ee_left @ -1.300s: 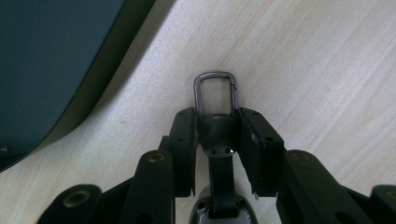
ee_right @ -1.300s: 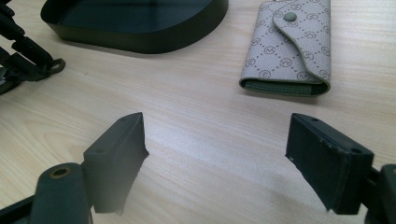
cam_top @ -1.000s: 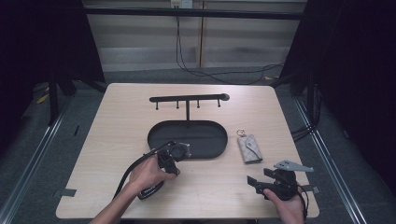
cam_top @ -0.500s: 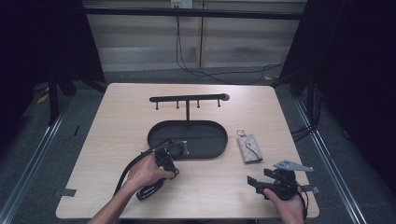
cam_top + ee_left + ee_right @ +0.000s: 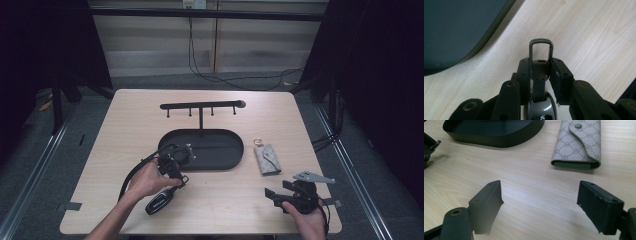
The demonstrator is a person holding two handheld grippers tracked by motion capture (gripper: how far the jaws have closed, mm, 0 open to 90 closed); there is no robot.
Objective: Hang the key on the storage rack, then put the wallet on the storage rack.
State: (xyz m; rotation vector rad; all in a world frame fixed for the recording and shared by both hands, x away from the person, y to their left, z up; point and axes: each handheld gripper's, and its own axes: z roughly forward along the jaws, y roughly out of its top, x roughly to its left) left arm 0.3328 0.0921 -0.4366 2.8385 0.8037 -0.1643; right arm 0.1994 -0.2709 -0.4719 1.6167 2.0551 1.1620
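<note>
The left gripper (image 5: 175,167) has come a little back toward the person since one second ago: then it was at the rim of the black oval tray (image 5: 220,162), now it sits on the desk (image 5: 225,200) just beside the near left edge of that tray. In the left gripper view its fingers (image 5: 525,72) are clamped on the strap end of a car key fob (image 5: 537,110), and the metal clip (image 5: 541,48) of the fob stands out in front of the fingertips, over bare wood. In the high view the black body of the fob (image 5: 159,202) lies under the left hand (image 5: 147,180), touching the desk or very near to it; I cannot tell which.

The right gripper (image 5: 280,196) has not moved in this time. It rests at the near right part of the desk with its fingers (image 5: 487,202) wide apart and nothing between them. The beige key pouch (image 5: 577,143) lies ahead of it, just beside the right end of the tray.

I judge that the fob is now gripped well and pulled free of the tray edge, so the grasp step looks finished. The rack with small hooks (image 5: 200,106) stands behind the tray, and the clip points forward, so probably the next step is to lift the fob and hang the clip on one hook
</note>
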